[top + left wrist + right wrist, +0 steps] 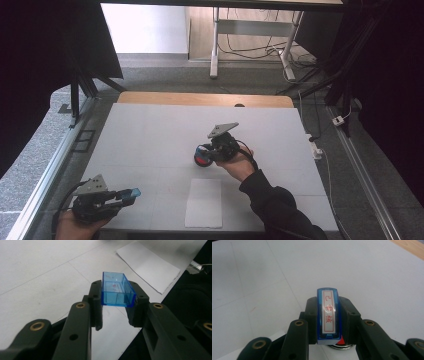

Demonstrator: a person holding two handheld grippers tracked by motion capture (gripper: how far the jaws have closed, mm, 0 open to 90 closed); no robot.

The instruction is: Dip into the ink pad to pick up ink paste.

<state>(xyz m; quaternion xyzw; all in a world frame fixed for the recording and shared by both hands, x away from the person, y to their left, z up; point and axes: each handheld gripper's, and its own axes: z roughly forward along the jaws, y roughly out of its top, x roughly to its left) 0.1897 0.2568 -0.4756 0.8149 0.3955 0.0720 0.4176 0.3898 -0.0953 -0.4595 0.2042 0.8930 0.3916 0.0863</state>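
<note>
On a white table (150,135), the left gripper (131,193), at seven o'clock, clamps an empty blue cap (117,290). Near the centre, the right gripper (201,156) grips a blue stamp (329,315) over a red ink pad (202,160). A paper sheet (204,203) lies at six o'clock.

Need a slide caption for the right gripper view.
Right hand-held gripper clamps a blue stamp with a red-lettered label, above the white table.

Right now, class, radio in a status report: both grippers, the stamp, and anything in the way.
Left gripper shut on blue cap. Right gripper shut on stamp, over red ink pad. White paper lies apart.
</note>
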